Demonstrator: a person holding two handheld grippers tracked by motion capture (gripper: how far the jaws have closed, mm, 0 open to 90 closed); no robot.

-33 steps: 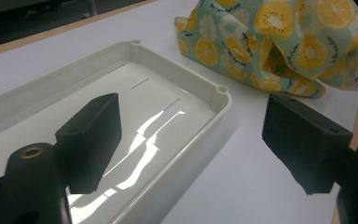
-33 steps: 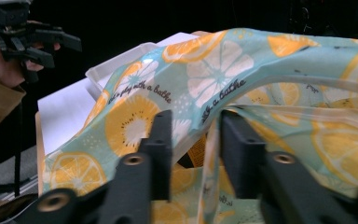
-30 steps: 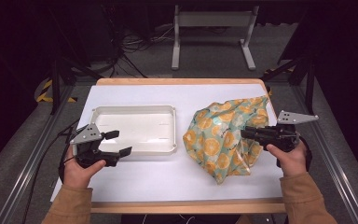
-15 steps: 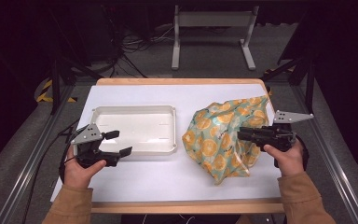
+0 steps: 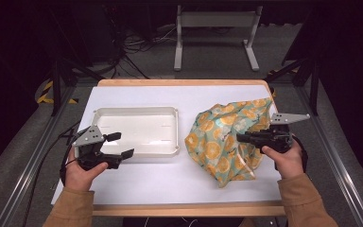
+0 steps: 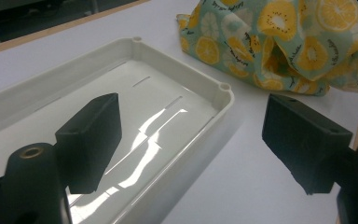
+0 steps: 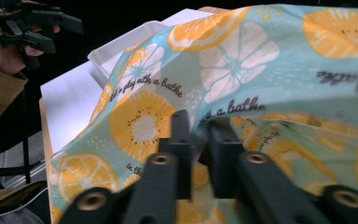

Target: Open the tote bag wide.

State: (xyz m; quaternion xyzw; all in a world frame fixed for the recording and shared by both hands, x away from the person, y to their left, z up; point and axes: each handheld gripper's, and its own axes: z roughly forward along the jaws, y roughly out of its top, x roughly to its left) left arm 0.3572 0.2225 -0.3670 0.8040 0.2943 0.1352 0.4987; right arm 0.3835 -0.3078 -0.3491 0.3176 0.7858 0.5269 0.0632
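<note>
A teal cloth (image 5: 227, 137) printed with orange slices lies bunched on the right half of the white table. My right gripper (image 5: 240, 138) reaches into it from the right. In the right gripper view its jaws (image 7: 198, 123) have just been closing and now pinch a fold of the cloth (image 7: 261, 56). A shallow white tray (image 5: 137, 113) sits to the left. My left gripper (image 5: 120, 145) stands open over the tray's near left corner, nothing between its fingers (image 6: 193, 112). The left gripper view shows the tray rim (image 6: 182, 60) and the cloth (image 6: 279, 42) beyond.
The white table top (image 5: 142, 179) has a wooden edge at front and back. Metal rails run along both sides, and a grey stand (image 5: 215, 28) stands on the floor behind. The left hand with its gripper (image 7: 42, 28) shows at the right gripper view's top left.
The right gripper has edged a little to the left into the cloth, and the folds around it have shifted. The left hand and the tray have not moved.
</note>
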